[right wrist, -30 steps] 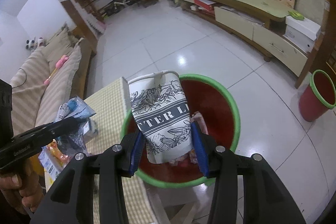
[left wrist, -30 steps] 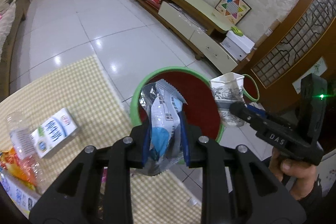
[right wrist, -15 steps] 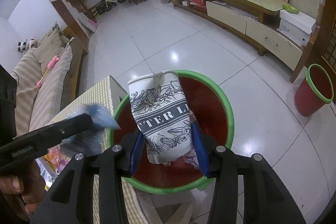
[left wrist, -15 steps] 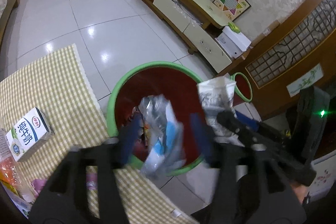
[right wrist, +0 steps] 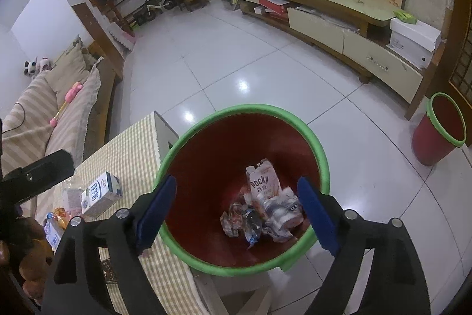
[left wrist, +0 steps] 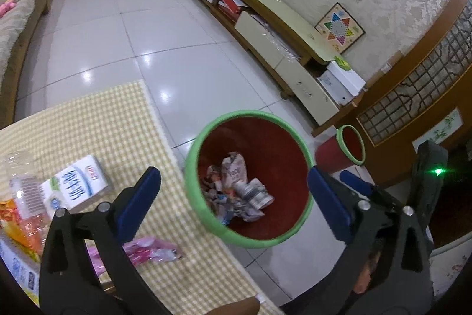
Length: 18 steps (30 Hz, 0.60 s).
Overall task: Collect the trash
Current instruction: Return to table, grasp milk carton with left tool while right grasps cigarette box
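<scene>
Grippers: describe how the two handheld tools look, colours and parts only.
Both the left gripper and the right gripper are matte black, each with two angular arms joined by silver pivot bolts. Their fingers carry flat blue pads. The right tool's upright black body shows a small green light.

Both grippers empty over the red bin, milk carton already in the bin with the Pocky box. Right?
Not quite. The milk carton is on the checked tablecloth, as the left wrist view shows. Both grippers, left gripper and right gripper, are empty, jaws opening over the red bin.

Bin (right wrist: 320, 151): I see red walls, green rim, upright beside table.
Trash (right wrist: 265, 211): crumpled wrappers and a Pocky box on its bottom.
</scene>
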### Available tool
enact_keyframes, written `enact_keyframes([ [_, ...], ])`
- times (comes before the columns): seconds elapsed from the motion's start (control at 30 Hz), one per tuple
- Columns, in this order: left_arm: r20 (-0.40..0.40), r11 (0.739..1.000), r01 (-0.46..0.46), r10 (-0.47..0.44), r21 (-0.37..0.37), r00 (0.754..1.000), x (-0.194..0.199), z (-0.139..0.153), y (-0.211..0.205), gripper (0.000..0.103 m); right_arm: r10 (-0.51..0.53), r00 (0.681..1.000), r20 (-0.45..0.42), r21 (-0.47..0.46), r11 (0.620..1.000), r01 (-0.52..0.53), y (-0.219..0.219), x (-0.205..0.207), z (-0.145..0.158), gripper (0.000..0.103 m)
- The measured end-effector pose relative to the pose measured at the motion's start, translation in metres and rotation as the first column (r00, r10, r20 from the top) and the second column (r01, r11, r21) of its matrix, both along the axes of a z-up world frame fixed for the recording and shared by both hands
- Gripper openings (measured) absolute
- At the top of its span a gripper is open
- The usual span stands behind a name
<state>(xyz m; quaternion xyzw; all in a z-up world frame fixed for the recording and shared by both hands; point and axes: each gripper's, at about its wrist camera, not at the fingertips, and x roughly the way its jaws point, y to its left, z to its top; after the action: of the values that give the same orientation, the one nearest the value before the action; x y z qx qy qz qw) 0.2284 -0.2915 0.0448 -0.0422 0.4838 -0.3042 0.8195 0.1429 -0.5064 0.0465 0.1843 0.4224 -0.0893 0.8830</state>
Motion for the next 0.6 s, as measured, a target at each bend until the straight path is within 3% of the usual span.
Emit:
enact_keyframes([
  [0.6, 0.093, 0.991, -0.129, 0.127, 0.022, 0.988, -0.047, 0.026, 0.108, 0.097, 0.088, 0.996, 0.004, -0.080, 0.993, -0.087, 0.061, 0.003, 0.005, 0.096],
])
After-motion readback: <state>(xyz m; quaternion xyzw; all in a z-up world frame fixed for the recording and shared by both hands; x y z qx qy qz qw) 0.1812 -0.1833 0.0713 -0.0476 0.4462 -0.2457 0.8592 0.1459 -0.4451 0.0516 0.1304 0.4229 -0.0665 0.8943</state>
